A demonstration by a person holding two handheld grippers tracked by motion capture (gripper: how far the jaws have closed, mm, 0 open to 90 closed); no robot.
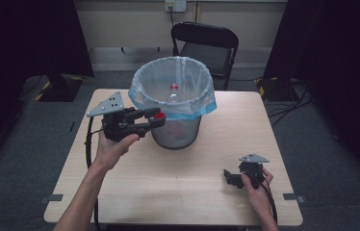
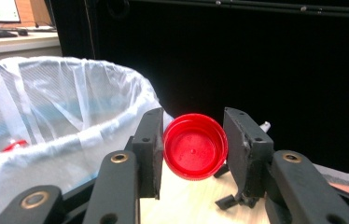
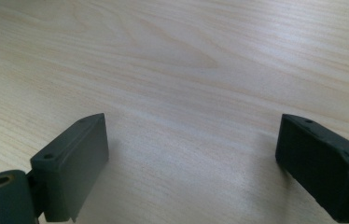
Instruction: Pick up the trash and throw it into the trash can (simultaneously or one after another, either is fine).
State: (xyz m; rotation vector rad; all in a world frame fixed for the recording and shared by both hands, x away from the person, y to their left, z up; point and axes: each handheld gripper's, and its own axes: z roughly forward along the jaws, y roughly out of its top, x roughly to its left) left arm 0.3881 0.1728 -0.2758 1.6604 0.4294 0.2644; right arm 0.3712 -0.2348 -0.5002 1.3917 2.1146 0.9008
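Observation:
A red bottle cap (image 2: 195, 146) sits pinched between the jaws of my left gripper (image 2: 192, 151), its hollow side facing the camera. In the high view the left gripper (image 1: 155, 117) is held in the air beside the bin's near-left rim, cap (image 1: 159, 116) at its tip. The mesh waste bin (image 1: 175, 130) with its pale blue liner (image 1: 139, 96) stands at the table's back centre; something red (image 1: 173, 87) lies inside. My right gripper (image 1: 228, 177) rests low at the table's front right, jaws wide apart over bare wood (image 3: 177, 93), nothing between them.
The light wooden table (image 1: 178, 178) has free room in front of the bin. A black folding chair (image 1: 206, 45) stands behind the table. Dark curtains hang at both sides, and cables (image 1: 284, 106) lie on the floor at the right.

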